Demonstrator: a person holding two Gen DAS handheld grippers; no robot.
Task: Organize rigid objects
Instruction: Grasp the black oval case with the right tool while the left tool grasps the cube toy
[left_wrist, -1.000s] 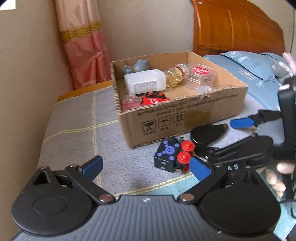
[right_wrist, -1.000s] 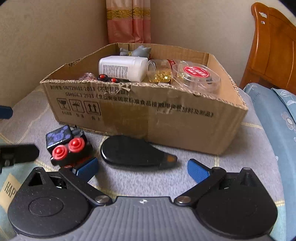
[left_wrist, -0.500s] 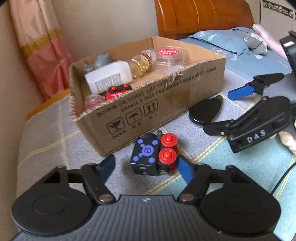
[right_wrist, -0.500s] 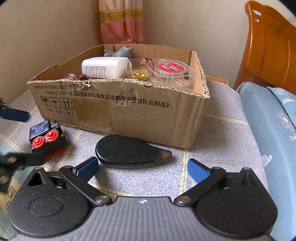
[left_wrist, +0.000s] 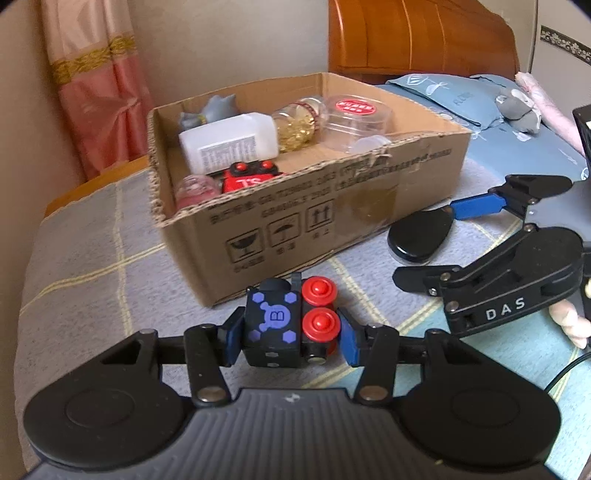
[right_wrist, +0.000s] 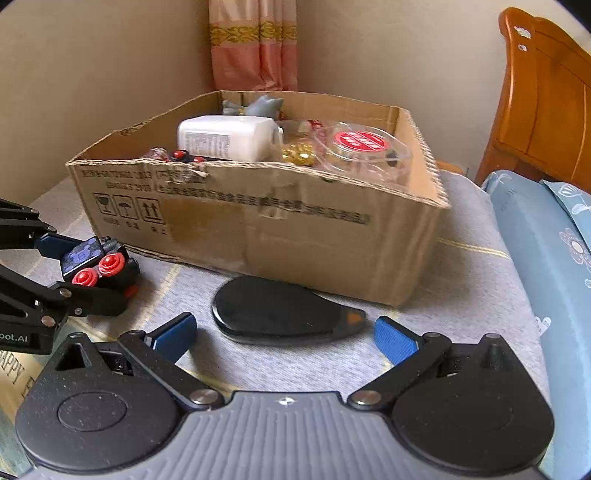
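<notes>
The left tongs (left_wrist: 290, 338) are clamping the toy block (left_wrist: 275, 325) while the right tongs (right_wrist: 284, 334) are gaping around the black case (right_wrist: 280, 312); lifting toward the box (left_wrist: 332, 218) at twelve o'clock, the block's rounded red knobs (left_wrist: 319, 314) risk slipping free.

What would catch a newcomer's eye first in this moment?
The left gripper shut on a black toy block with red knobs, on the grey blanket in front of the cardboard box. Behind it, the box holds bottles and jars. The right gripper stands open around a flat black case.
</notes>
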